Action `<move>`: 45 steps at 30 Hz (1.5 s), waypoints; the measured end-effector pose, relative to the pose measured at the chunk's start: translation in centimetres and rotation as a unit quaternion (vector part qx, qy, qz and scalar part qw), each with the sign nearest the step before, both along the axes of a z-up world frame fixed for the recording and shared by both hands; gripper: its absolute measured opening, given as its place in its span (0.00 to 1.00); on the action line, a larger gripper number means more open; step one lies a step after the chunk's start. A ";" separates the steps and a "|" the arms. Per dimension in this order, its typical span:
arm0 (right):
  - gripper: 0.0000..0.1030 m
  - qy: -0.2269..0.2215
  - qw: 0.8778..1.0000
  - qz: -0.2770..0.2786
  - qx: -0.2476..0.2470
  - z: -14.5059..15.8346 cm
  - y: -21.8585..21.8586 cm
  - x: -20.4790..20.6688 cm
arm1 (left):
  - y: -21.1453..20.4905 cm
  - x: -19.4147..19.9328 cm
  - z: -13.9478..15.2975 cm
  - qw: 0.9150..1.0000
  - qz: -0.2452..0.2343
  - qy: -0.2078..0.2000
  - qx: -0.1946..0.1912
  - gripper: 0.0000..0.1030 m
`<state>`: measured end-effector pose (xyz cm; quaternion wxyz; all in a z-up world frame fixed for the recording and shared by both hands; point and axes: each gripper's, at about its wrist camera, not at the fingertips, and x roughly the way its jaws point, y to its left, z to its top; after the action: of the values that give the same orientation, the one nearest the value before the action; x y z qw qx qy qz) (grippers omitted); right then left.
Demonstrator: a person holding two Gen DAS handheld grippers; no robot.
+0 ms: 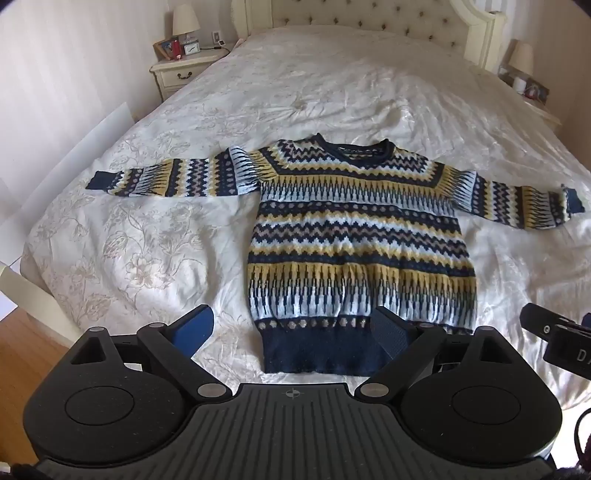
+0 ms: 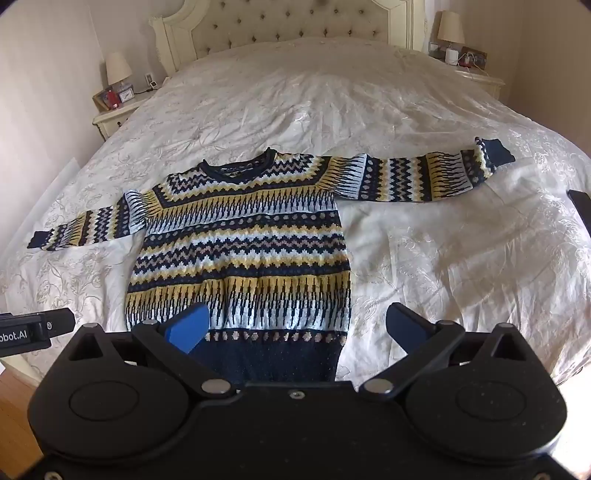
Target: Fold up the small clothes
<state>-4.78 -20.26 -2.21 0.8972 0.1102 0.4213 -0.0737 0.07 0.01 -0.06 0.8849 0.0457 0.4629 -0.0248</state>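
Observation:
A knitted sweater point(image 1: 354, 236) point(image 2: 243, 251) with navy, yellow and pale blue zigzag bands lies flat, face up, on the bed, both sleeves stretched out sideways and its navy hem nearest me. My left gripper point(image 1: 293, 330) hovers open above the hem's left corner, with nothing between its blue pads. Over the hem's right part my right gripper point(image 2: 297, 325) also stands wide open and holds nothing. Neither gripper touches the cloth. The right gripper's body shows at the left wrist view's right edge.
The bed point(image 1: 155, 229) point(image 2: 461, 266) is covered by a cream floral quilt with a tufted headboard point(image 2: 295, 22) behind. Nightstands with lamps stand on both sides point(image 1: 184, 70) point(image 2: 476, 70). Wooden floor point(image 1: 26, 354) shows at the bed's near left corner.

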 end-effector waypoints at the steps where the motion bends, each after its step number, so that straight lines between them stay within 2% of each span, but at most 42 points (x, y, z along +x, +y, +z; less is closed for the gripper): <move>1: 0.99 0.001 1.000 0.000 -0.001 0.0 0.3 -0.1 | 0.0 0.0 0.0 1.000 0.000 0.002 -0.001 0.90; 2: 0.99 0.002 1.000 0.000 0.017 -0.1 0.2 -0.1 | 0.0 0.1 0.0 1.000 0.001 0.003 -0.002 0.90; 15: 0.99 0.008 1.000 0.005 -0.007 0.1 0.4 0.0 | 0.3 -0.4 -0.4 1.000 -0.001 0.012 0.008 0.90; 45: 0.99 0.034 0.999 0.019 0.008 -1.3 1.3 1.3 | 1.0 1.0 -1.9 0.999 0.009 0.042 0.017 0.90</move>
<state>-3.50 -18.97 -3.50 0.8827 0.1071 0.4539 -0.0570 1.02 0.99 -1.93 0.8638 0.0553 0.5007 -0.0110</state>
